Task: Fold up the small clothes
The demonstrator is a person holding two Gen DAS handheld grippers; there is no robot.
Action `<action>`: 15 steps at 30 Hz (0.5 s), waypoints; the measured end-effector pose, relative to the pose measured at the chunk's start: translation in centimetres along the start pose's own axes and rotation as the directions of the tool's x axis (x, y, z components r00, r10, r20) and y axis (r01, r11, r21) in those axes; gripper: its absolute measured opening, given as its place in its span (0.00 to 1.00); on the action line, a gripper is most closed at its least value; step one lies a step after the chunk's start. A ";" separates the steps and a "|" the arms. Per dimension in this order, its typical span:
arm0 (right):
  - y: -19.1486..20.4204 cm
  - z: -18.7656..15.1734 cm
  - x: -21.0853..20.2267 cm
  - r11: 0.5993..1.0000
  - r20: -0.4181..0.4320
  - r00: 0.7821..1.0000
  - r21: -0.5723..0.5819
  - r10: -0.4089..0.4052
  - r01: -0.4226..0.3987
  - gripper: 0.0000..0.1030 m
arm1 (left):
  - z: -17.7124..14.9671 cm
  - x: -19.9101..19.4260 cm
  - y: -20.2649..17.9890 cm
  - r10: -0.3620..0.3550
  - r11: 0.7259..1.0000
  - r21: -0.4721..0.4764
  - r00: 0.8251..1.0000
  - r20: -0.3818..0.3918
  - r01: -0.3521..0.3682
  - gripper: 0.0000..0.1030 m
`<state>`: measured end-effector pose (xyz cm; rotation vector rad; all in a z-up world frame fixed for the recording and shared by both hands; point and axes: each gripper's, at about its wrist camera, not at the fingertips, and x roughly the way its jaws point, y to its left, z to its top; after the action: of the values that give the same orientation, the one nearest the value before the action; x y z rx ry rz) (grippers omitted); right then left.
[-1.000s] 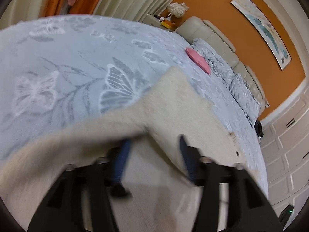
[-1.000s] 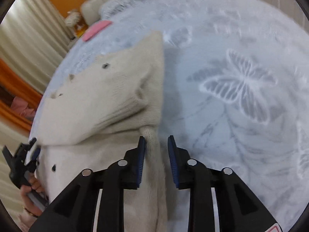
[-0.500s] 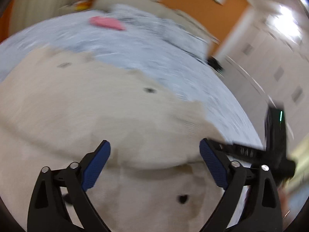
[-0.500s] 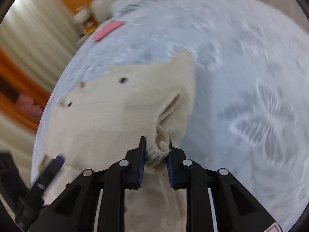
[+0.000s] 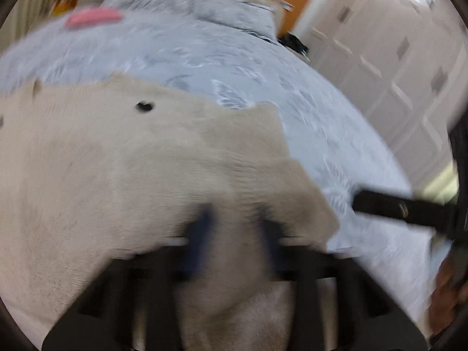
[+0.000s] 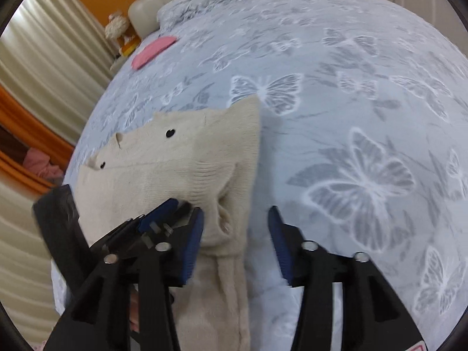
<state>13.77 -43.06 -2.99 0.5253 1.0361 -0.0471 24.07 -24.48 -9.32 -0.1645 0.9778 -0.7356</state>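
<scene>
Cream knit cardigan [image 6: 181, 172] lies on the bed [image 6: 336, 93], filling the lower left of the right wrist view and most of the left half of the left wrist view. The right gripper [image 6: 235, 234] is opening; its blue pads stand apart around a bunched cuff, the left pad just beside the knit, the right pad clear of it. The left gripper [image 5: 234, 228] is badly blurred, its jaws closed down low over the cardigan's lower edge; whether they pinch cloth I cannot tell. A pink cloth [image 6: 153, 49] lies well apart, upper left.
</scene>
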 end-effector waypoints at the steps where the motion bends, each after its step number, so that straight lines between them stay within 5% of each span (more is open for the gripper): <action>1: -0.2 -0.3 -0.3 1.000 0.007 1.000 0.003 0.000 0.000 0.46 | 0.2 -0.3 1.3 -0.037 0.996 -0.075 0.999 0.008 0.038 0.00; 3: -0.6 -1.0 -0.9 1.000 0.021 1.000 0.011 -0.009 0.008 0.46 | 0.6 -1.7 2.9 -0.022 0.989 -0.142 0.998 0.062 0.031 0.00; 6: -0.8 -1.8 -1.2 1.000 0.014 1.000 0.015 0.017 -0.017 0.47 | 0.8 -4.1 1.9 -0.048 0.996 -0.068 0.990 0.131 0.057 0.02; 8: -0.9 -2.1 -1.3 1.000 0.019 1.000 0.021 0.009 -0.009 0.47 | 0.7 -4.7 -1.0 -0.035 0.997 0.072 0.993 0.115 0.027 0.39; 9: -1.0 -2.2 -1.4 1.000 0.023 1.000 0.027 0.008 -0.008 0.47 | 0.5 -4.5 -2.1 -0.020 0.993 0.114 0.994 0.106 0.008 0.71; 11: -1.2 -2.3 -1.8 0.999 0.033 0.999 0.047 0.012 -0.014 0.47 | -0.3 -3.5 -5.3 0.022 0.962 0.270 0.994 0.106 -0.050 0.75; 15: -1.5 -2.5 -2.6 0.999 0.037 0.999 0.043 0.001 -0.002 0.47 | -1.8 -1.0 -7.7 0.019 0.921 0.388 1.000 0.016 -0.024 0.75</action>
<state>10.00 -43.80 -2.39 0.5628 1.0007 -0.0777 18.47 -29.28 -6.22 0.1889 0.8023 -0.8930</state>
